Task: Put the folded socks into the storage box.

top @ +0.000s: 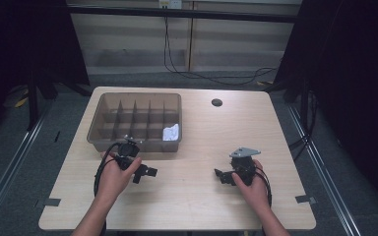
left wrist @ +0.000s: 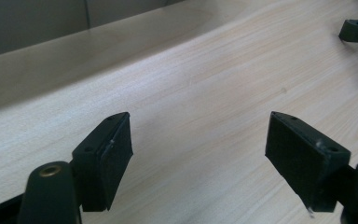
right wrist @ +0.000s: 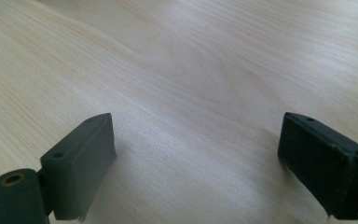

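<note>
Right now you hold a gripper in each hand, low over a pale wooden table (top: 197, 196), and neither one carries anything. Your left gripper (top: 146, 172) sits at the near left, just in front of the tray, its jaws pointing toward the middle of the table. In the left gripper view, its two black jaws stand wide apart with bare wood between them, and the tip of your other gripper shows at the upper right. Your right gripper (top: 221, 175) sits at the near right, well apart from the tray, a grey three-cornered plate on top, its jaws pointing back toward the left one. In the right gripper view those jaws also stand wide apart over bare wood.

Beyond your left hand (top: 114, 175), a brownish see-through tray (top: 98, 123) rests on the far left part of the table. Dividers split it into rows of small compartments. One crumpled white object (top: 172, 132) lies in the compartment at the near right corner. A small dark round hole (top: 217, 103) marks the table surface to the right of the tray.
</note>
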Demonstrator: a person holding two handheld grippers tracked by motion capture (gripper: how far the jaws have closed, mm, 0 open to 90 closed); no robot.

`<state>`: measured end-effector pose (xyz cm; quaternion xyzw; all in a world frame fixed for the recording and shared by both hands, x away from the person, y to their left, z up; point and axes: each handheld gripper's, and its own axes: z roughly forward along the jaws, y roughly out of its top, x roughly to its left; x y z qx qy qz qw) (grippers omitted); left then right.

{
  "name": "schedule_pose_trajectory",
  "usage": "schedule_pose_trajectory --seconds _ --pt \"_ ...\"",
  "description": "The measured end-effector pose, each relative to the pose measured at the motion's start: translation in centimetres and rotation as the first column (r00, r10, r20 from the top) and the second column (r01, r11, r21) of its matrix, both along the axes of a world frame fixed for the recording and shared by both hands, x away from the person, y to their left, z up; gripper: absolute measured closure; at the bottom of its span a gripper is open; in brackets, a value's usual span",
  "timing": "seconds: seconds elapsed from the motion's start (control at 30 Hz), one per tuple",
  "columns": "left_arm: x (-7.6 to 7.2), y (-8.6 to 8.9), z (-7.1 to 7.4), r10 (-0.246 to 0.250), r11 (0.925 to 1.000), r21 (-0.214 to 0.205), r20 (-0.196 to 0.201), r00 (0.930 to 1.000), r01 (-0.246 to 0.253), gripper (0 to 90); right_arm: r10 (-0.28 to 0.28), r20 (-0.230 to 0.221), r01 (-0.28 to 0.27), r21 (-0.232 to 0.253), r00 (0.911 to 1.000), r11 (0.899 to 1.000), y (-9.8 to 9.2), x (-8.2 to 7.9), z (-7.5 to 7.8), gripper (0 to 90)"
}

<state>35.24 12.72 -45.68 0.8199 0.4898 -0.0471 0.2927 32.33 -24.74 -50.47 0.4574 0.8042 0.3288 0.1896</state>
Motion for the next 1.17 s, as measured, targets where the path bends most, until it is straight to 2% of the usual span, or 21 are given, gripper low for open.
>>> schedule_pose_trajectory --seconds 0.1,0.2,0.23,0.3,0.53,0.63,0.67,0.77,0.8,0.9,1.17 --pt "0.0 0.1 -0.2 -0.012 0.9999 0.0 0.004 0.9999 0.012 22.7 0.001 0.001 -0.001 -0.001 1.0 1.0 0.0 0.0 0.0 10.5" --pt "-0.1 0.1 -0.5 -0.014 0.9999 -0.002 0.022 0.9997 0.014 22.8 0.001 0.001 -0.001 -0.001 1.0 1.0 0.0 0.0 0.0 10.5" --pt "-0.2 0.2 -0.6 -0.028 0.9996 0.007 0.03 0.9992 0.028 22.7 0.002 0.001 -0.002 0.0 1.0 1.0 0.0 0.0 0.0 10.5" --pt "-0.3 0.2 -0.8 -0.03 0.9995 -0.003 0.045 0.9986 0.03 22.4 0.002 0.001 -0.002 -0.001 1.0 1.0 0.0 0.0 0.0 10.5" --pt "-0.6 0.3 -1.6 -0.051 0.9986 0.016 0.045 0.9977 0.051 21.9 0.002 0.001 -0.002 -0.001 1.0 1.0 0.0 0.0 0.0 10.5" --pt "-0.7 0.3 -1.8 -0.043 0.999 0.012 0.042 0.9982 0.043 21.9 0.005 0.002 -0.005 -0.001 1.0 1.0 0.0 0.0 0.0 10.5" --pt "-0.7 0.5 -1.9 -0.057 0.9981 0.025 0.045 0.9974 0.055 21.9 0.003 0.0 -0.003 0.0 1.0 1.0 0.0 0.0 0.0 10.5" --pt "-0.8 0.6 -2.2 -0.048 0.9984 0.032 0.049 0.9976 0.047 22.0 0.004 0.001 -0.004 -0.001 1.0 1.0 0.0 0.0 0.0 10.5" --pt "-0.8 0.7 -2.2 -0.062 0.9971 0.048 0.056 0.9965 0.06 22.0 0.004 0.001 -0.004 0.0 1.0 1.0 0.0 0.0 0.0 10.5" --pt "-1.1 0.6 -2.4 -0.058 0.9973 0.05 0.078 0.9953 0.054 21.8 0.006 0.002 -0.006 -0.001 1.0 1.0 0.0 0.0 0.0 10.5" --pt "-1.3 0.1 -2.9 -0.104 0.9925 0.077 0.124 0.9869 0.095 20.9 0.006 0.002 -0.006 -0.001 1.0 1.0 0.0 0.0 0.0 10.5"
